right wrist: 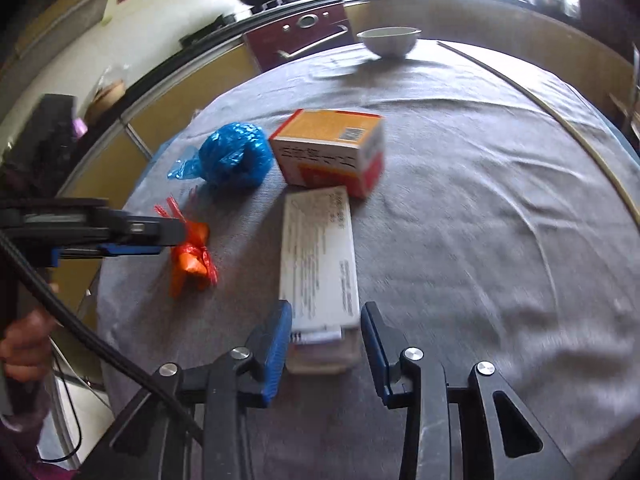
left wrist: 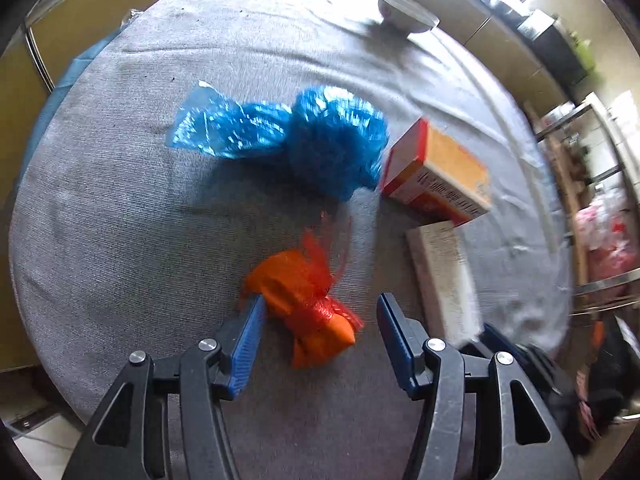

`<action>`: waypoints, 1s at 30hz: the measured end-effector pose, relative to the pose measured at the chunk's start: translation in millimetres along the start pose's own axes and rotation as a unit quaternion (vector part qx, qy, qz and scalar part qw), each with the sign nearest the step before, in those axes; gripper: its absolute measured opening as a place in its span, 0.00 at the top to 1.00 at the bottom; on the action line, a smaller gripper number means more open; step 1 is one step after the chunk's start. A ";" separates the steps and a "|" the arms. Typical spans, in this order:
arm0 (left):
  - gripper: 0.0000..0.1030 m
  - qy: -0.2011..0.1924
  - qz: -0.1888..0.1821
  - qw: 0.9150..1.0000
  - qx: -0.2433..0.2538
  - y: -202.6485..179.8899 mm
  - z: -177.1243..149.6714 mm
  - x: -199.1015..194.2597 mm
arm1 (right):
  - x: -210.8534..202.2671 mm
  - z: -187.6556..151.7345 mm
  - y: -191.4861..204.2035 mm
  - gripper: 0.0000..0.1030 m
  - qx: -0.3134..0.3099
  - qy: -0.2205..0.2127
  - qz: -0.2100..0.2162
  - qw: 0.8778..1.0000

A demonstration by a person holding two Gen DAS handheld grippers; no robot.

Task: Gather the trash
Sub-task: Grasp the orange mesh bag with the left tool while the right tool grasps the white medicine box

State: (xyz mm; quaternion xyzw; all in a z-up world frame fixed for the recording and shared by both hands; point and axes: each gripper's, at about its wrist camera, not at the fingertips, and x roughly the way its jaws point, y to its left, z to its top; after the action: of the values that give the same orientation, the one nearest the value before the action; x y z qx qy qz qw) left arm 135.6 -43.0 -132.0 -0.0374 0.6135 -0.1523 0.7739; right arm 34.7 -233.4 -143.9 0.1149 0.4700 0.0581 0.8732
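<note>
Two grippers work over a round table [right wrist: 460, 208] covered in grey cloth. Nearest the left wrist camera, the left gripper [left wrist: 320, 312] has its blue-padded jaws spread wide, and the orange wad wrapped in red netting [left wrist: 308, 304] lies on the cloth between them; the left pad [left wrist: 250, 336] sits right at the wad's edge, while the right pad stands apart from it. From the right wrist view the same orange wad [right wrist: 192, 256] shows just under the tip of the left gripper [right wrist: 160, 236], which reaches in from the left side.

Nearest the right wrist camera, the right gripper [right wrist: 326, 322] is also spread open, its jaws flanking the near end of a flat white printed box [right wrist: 320, 256] that lies lengthwise on the cloth; whether either pad touches the box cannot be told. The white box [left wrist: 444, 280] appears to the right of the left gripper in the left view.

Farther out, an orange-and-red carton [right wrist: 332, 148] stands at the far end of the white box, touching or just beside it. To its left lies a crumpled blue plastic bag [right wrist: 234, 156], just beside the carton [left wrist: 436, 172]; in the left view the bag [left wrist: 304, 132] sits beyond the orange wad.

At the table's far edge sits a white bowl [right wrist: 390, 40], upright and well apart from the rest.
</note>
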 end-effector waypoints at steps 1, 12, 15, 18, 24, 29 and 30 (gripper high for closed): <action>0.44 -0.004 0.013 1.000 0.004 -3.1 -0.7 2.0 | -3.1 -3.5 -2.4 0.62 0.005 0.001 0.000 1.000; 0.62 -0.025 0.025 0.996 0.084 -14.7 -5.5 7.5 | -31.4 3.2 -20.5 0.44 0.048 -0.032 0.043 0.997; 0.64 -0.017 0.011 0.994 0.109 -7.0 -6.4 4.9 | -24.3 11.2 -17.2 0.44 0.042 -0.018 0.037 0.998; 0.64 -0.006 -0.008 0.992 0.126 2.3 -6.9 2.4 | -13.0 16.8 -10.6 0.44 0.034 -0.003 0.031 0.999; 0.60 0.001 -0.021 0.988 0.155 24.0 -10.3 -9.4 | 17.3 25.0 8.5 0.44 0.008 0.032 -0.011 0.999; 0.45 -0.013 -0.028 0.989 0.147 34.0 -11.4 -24.9 | 27.5 24.2 20.8 0.44 -0.028 0.031 -0.049 0.998; 0.44 -0.015 -0.030 0.988 0.148 32.7 -11.6 -26.6 | 28.4 23.2 22.8 0.44 -0.035 0.030 -0.056 0.997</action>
State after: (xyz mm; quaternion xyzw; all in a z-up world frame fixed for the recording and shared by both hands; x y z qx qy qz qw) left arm 125.3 -2.9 -117.9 0.0570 0.5712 -0.2644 0.7749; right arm 69.8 -208.8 -148.7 0.0556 0.4992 0.0288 0.8642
